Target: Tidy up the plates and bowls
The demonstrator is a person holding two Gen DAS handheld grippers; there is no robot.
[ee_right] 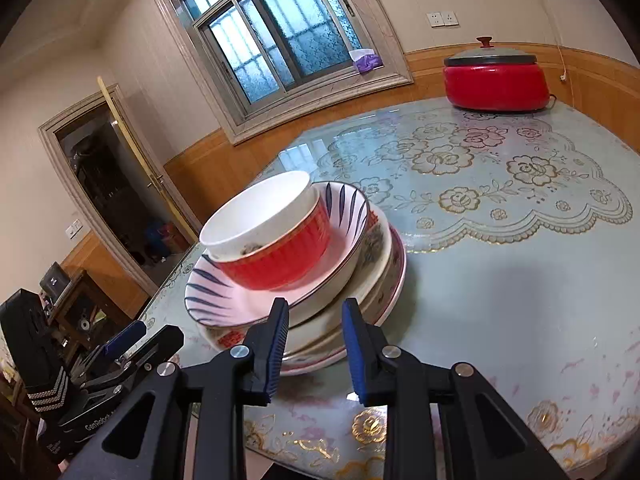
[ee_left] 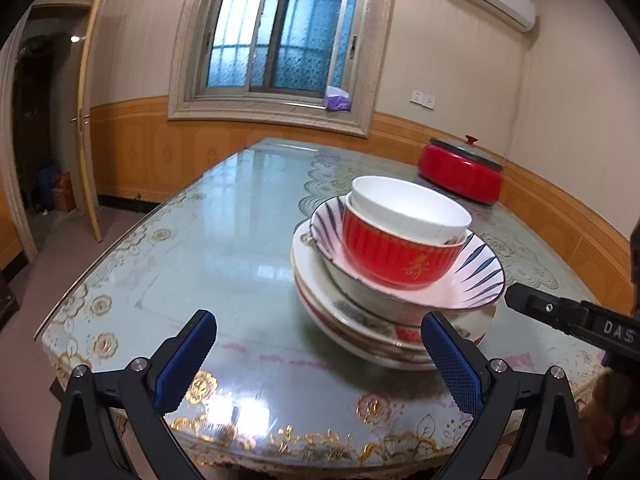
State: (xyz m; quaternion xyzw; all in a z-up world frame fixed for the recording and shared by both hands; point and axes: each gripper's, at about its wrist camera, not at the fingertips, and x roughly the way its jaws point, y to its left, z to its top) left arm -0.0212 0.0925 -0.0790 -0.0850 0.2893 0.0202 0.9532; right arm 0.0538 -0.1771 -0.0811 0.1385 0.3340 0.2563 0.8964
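A gold character marks the red ribbed bowl (ee_left: 396, 256). "DAS" shows on the right gripper (ee_right: 315, 344), narrowly parted, seemingly empty; the left gripper (ee_left: 320, 364) gapes wide, holding nothing.

Glass-topped table (ee_right: 500, 280) with floral cloth, stack of plates (ee_right: 360, 300) near front edge, red pot (ee_right: 496, 84) at far side
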